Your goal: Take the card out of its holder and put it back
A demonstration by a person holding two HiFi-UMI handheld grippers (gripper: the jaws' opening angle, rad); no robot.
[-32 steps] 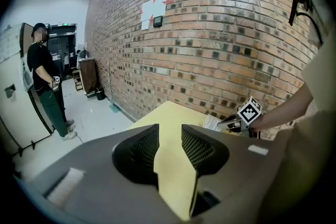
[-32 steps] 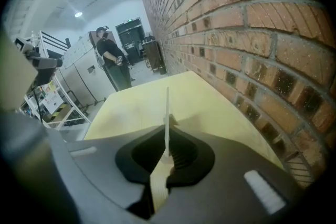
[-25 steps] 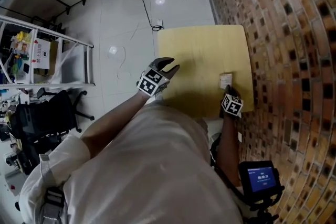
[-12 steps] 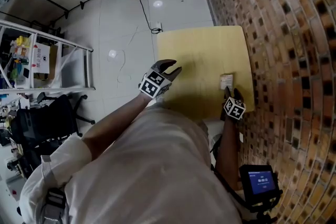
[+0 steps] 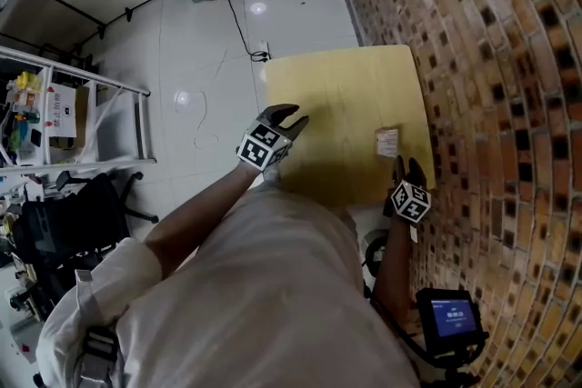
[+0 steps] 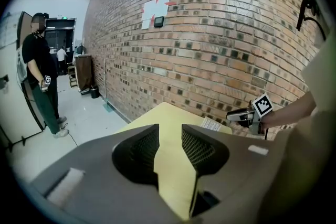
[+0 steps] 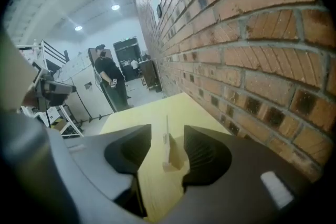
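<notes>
One yellow table with card, beside brick wall

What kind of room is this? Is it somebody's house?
Probably a lab or workshop, not a home: a bare brick wall, a metal rack of supplies, and a screen on a stand.

The card stood upright in its holder on the table. It was just ahead of the right gripper, in line with the gap between its jaws, which had just been opening and touched nothing. The brick wall ran close on that gripper's right. The left gripper hung well to its left, over the table's near left edge, jaws apart. A person stood on the floor far ahead and left of it.
</notes>
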